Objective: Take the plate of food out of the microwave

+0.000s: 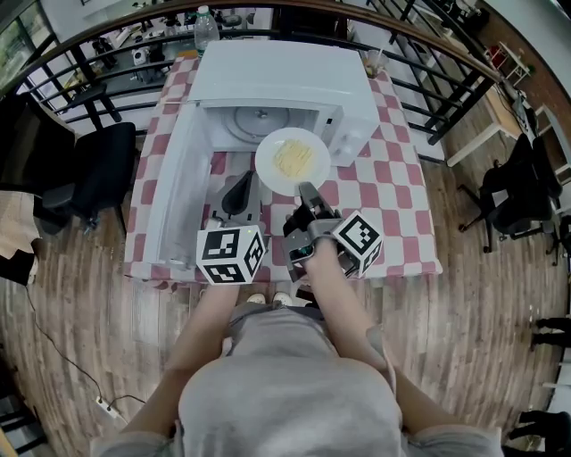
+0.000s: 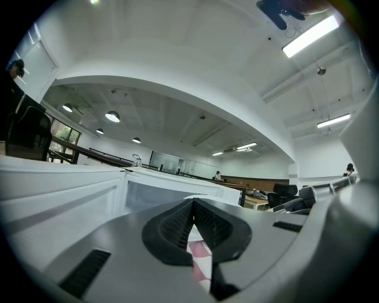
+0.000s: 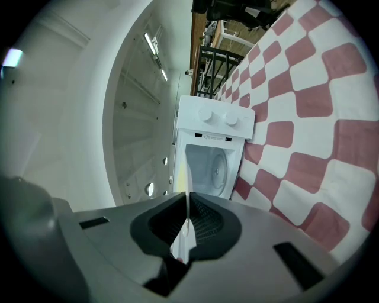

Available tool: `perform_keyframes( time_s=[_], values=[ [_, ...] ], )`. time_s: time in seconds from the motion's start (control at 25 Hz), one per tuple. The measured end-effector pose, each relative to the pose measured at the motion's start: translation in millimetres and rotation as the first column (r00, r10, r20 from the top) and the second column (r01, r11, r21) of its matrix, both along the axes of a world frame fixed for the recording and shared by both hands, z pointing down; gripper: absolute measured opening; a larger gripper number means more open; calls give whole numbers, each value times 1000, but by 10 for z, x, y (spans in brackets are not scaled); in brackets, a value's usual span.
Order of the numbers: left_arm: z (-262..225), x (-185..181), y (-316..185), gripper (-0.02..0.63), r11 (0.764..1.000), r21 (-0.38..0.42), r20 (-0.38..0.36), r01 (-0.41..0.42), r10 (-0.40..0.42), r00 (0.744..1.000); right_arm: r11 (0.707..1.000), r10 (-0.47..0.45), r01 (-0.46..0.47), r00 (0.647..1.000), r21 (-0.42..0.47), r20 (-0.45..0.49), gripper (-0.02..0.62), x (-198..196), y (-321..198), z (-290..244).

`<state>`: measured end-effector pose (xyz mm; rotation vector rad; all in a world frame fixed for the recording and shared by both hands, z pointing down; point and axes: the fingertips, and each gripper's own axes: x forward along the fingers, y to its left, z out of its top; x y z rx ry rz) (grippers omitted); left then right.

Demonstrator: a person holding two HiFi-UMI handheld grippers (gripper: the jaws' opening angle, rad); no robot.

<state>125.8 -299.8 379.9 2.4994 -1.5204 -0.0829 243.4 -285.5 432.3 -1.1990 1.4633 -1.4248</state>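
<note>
A white plate (image 1: 292,161) with yellow food (image 1: 293,157) hangs just in front of the open white microwave (image 1: 285,85), over the checked tablecloth (image 1: 384,187). My right gripper (image 1: 310,192) is shut on the plate's near rim. In the right gripper view the plate (image 3: 188,195) shows edge-on between the closed jaws of that gripper (image 3: 187,222), with the microwave (image 3: 216,127) beyond. My left gripper (image 1: 239,192) rests low beside the swung-out door (image 1: 174,183). In the left gripper view this gripper (image 2: 192,204) is shut on nothing.
The microwave door stands open to the left. A water bottle (image 1: 205,27) and a glass (image 1: 372,61) stand at the table's far edge. A black chair (image 1: 98,170) sits left of the table, and a dark railing (image 1: 428,40) curves behind it.
</note>
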Motion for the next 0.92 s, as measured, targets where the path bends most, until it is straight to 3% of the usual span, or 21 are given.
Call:
perform_keyframes(
  time_s=[0.92],
  values=[
    [-63,22,50,3,1000,17,9,-6,6,1000,1000,-7,7,1000,7,19,34,-47,12,-57]
  ],
)
